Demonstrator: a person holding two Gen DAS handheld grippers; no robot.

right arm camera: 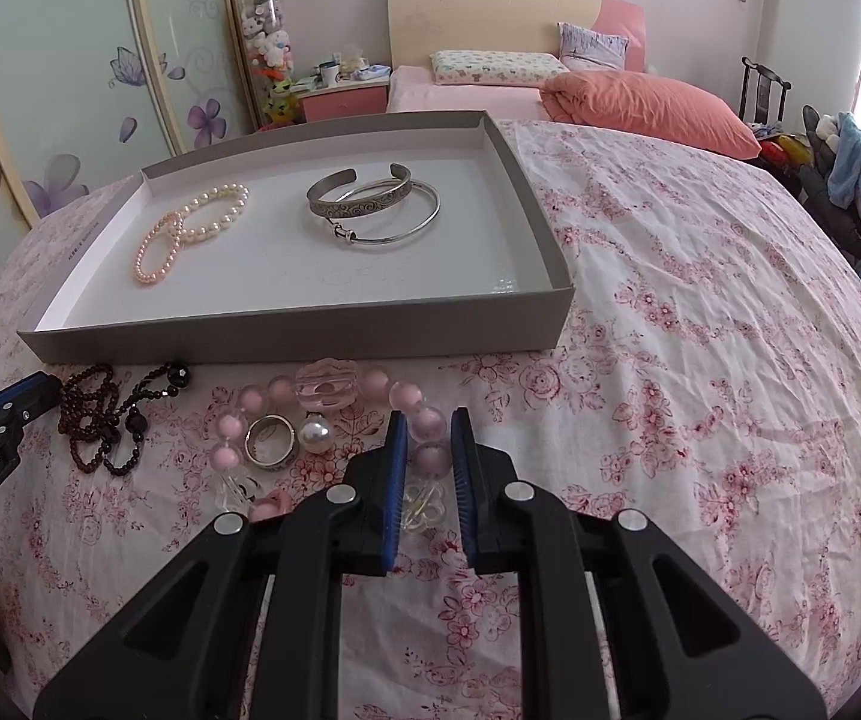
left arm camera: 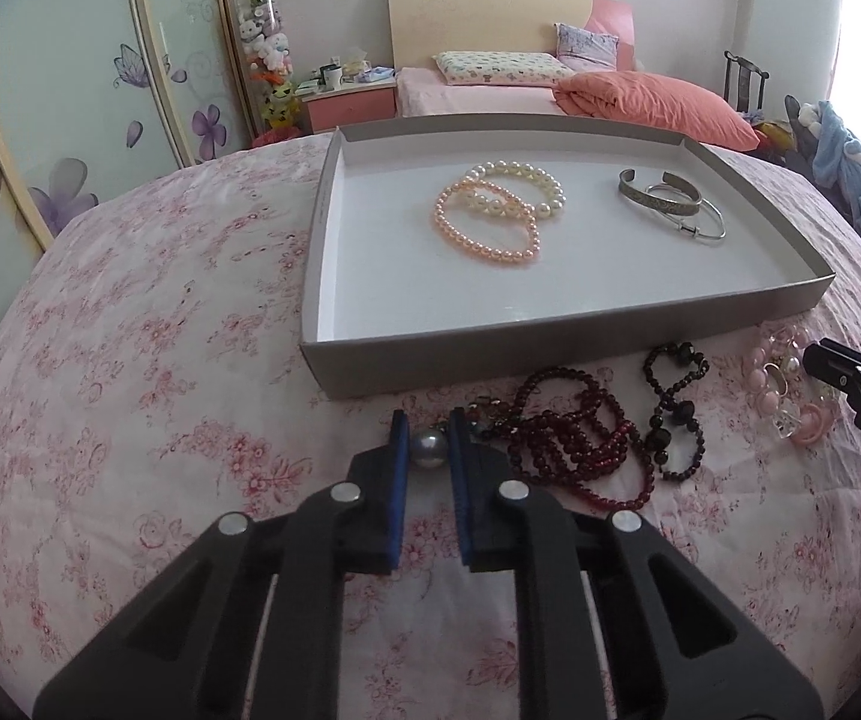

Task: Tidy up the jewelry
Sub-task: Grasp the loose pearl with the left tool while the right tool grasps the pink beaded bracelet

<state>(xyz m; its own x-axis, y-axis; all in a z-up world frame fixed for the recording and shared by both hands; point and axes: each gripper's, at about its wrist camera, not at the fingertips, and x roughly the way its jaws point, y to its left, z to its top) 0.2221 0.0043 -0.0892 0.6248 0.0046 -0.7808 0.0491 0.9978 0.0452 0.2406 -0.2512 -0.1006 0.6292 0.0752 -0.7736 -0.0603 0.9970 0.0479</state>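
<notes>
A grey shallow box (left arm camera: pixel 550 354) (right arm camera: pixel 286 339) on the floral bedspread holds a pink and a white pearl bracelet (left arm camera: pixel 490 213) (right arm camera: pixel 190 228) and two silver bangles (left arm camera: pixel 670 204) (right arm camera: pixel 370 204). My left gripper (left arm camera: pixel 427 438) is closed around a grey pearl bead (left arm camera: pixel 428 450), beside dark red beads (left arm camera: pixel 580 438) (right arm camera: pixel 88 414) and black beads (left arm camera: pixel 676 408). My right gripper (right arm camera: pixel 427 438) has its jaws around a bead of the pink bead bracelet (right arm camera: pixel 334 390) (left arm camera: pixel 784 384). A silver ring (right arm camera: pixel 271 441) and a white pearl (right arm camera: pixel 316 433) lie inside that bracelet.
The bedspread (right arm camera: pixel 700 360) stretches wide to the right of the box. A second bed with an orange duvet (left arm camera: pixel 652 102), a nightstand (left arm camera: pixel 349 102) and a wardrobe with flower decals (left arm camera: pixel 70 180) stand behind.
</notes>
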